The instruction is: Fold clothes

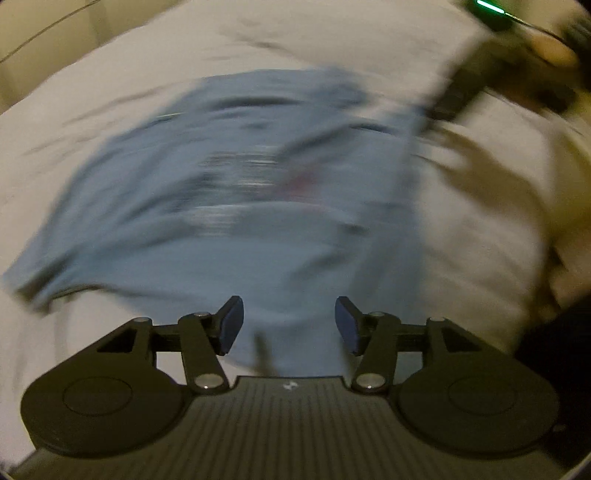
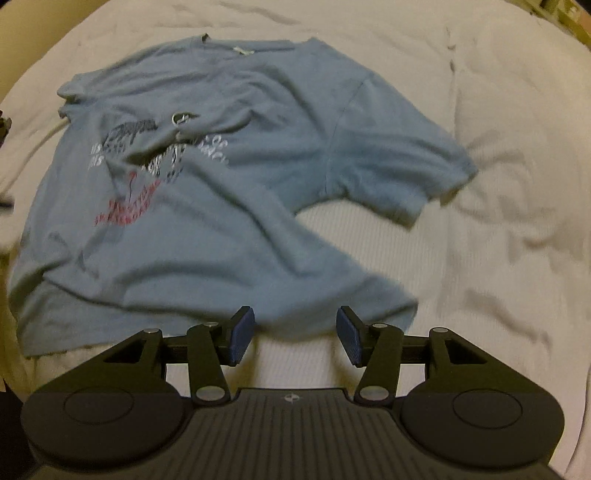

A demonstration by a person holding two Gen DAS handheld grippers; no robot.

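A blue T-shirt (image 2: 207,177) lies spread, print side up and rumpled, on a pale bedcover (image 2: 498,147), dead ahead of both tools, collar at the far end. The right gripper (image 2: 294,334), jaws spread and empty, hovers at the hem's corner; the left gripper (image 1: 289,324), likewise spread, hangs over the hem. Only the right view shows sleeve and print sharply; the left is motion-blurred

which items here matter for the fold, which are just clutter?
In play:
- blue T-shirt, spread out, crumpled
- left gripper, jaws open, empty
- right gripper, jaws open, empty

Background:
- white bedding under the shirt
- dark device with green light, too blurred to identify
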